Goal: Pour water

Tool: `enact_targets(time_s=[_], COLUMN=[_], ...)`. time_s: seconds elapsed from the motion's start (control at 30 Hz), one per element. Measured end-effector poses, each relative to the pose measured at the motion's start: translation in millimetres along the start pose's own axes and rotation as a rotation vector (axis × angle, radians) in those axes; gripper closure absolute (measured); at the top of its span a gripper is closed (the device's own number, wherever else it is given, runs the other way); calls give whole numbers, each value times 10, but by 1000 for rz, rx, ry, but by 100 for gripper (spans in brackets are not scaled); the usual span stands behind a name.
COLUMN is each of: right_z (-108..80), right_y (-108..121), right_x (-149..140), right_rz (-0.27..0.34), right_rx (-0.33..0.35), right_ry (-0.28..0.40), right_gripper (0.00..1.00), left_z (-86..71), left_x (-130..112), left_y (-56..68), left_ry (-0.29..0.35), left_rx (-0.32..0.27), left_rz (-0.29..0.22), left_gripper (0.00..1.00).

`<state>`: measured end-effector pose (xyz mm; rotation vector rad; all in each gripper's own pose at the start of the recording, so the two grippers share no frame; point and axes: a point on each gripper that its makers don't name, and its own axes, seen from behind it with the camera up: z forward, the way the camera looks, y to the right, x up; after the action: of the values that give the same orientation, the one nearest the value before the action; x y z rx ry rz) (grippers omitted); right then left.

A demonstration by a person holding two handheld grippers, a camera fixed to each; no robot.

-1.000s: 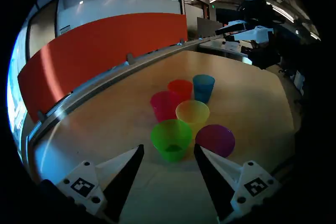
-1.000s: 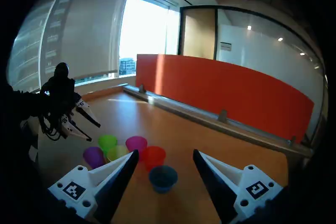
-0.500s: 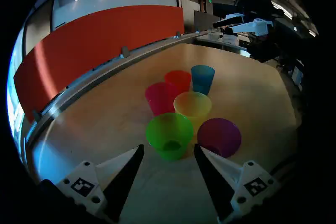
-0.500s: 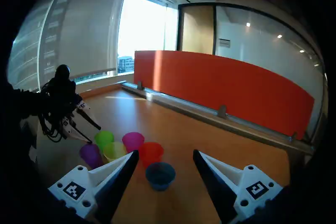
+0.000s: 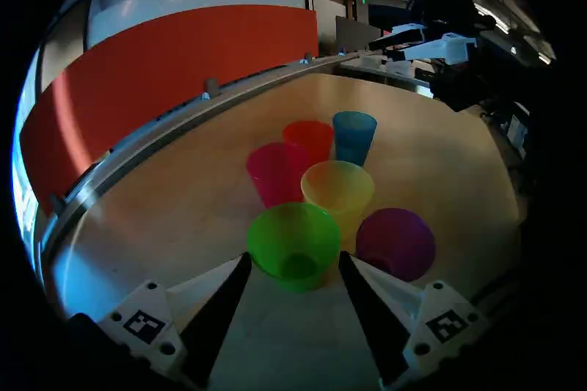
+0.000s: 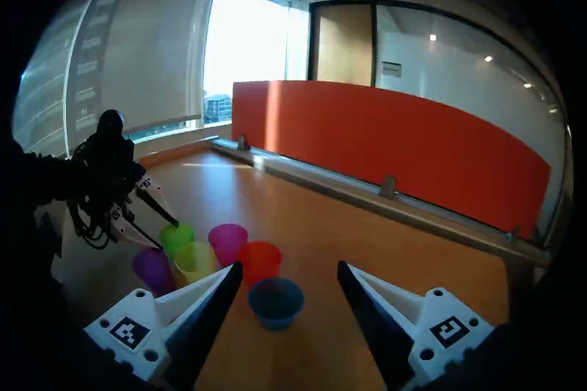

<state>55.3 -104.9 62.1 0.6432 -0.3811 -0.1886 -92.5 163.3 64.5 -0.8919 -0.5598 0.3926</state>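
Cups in six colours, bunched tight on the wooden table (image 5: 447, 163). Water in any of them not discernible for sure; darker patch at the bottom of the green cup (image 5: 293, 244), possibly liquid.

Green cup nearest the left gripper (image 5: 293, 257), right at the mouth of the fingers, not yet between them. Yellow cup (image 5: 337, 187) just behind, seemingly touching. Purple cup (image 5: 396, 243) just beside, close to one fingertip. Pink cup (image 5: 273, 171), red cup (image 5: 308, 138) and blue cup (image 5: 354, 134) further back in the cluster.

Left gripper spread wide, holding nothing. Right gripper (image 6: 288, 266) likewise wide open and empty, hovering over the table with the blue cup (image 6: 275, 303) nearest, low in the gap between its fingers.

Judged as the approach to a first grasp.

Risks from here:
- Clipping the yellow or purple cup with a finger while sliding around the green one, for want of room in the cluster, and toppling neighbours.
- Squeezing thin plastic too hard, buckling the wall and slopping out any water.
- Lifting on a tilt and spilling early.
- Collision between grippers, with both reaching into one small group.
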Motion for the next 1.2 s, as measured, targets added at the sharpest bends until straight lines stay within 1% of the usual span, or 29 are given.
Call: enact_targets(time_s=[0.27, 0.57, 0.77, 1.0, 1.07, 1.2], right_z=[48, 81, 99, 107, 107, 119], right_y=[17, 41, 40, 39, 49, 54], right_x=[-73, -132, -146, -189, -209, -223], right_rz=[4, 11, 13, 11, 8, 4], right_rx=[3, 2, 4, 6, 4, 4], right_ry=[-12, -23, -27, -34, -38, -41], right_gripper=[0, 0, 0, 0, 0, 0], left_z=[109, 218, 271, 297, 298, 295], left_x=[13, 33, 29, 32, 30, 34], left_y=[-26, -36, -41, -51, -58, -54], left_ry=[-5, 3, 9, 18, 16, 14], left_rx=[-4, -11, -2, -2, 1, 8], left_rz=[10, 5, 2, -32, -34, -20], left_gripper=[12, 12, 12, 13, 13, 14])
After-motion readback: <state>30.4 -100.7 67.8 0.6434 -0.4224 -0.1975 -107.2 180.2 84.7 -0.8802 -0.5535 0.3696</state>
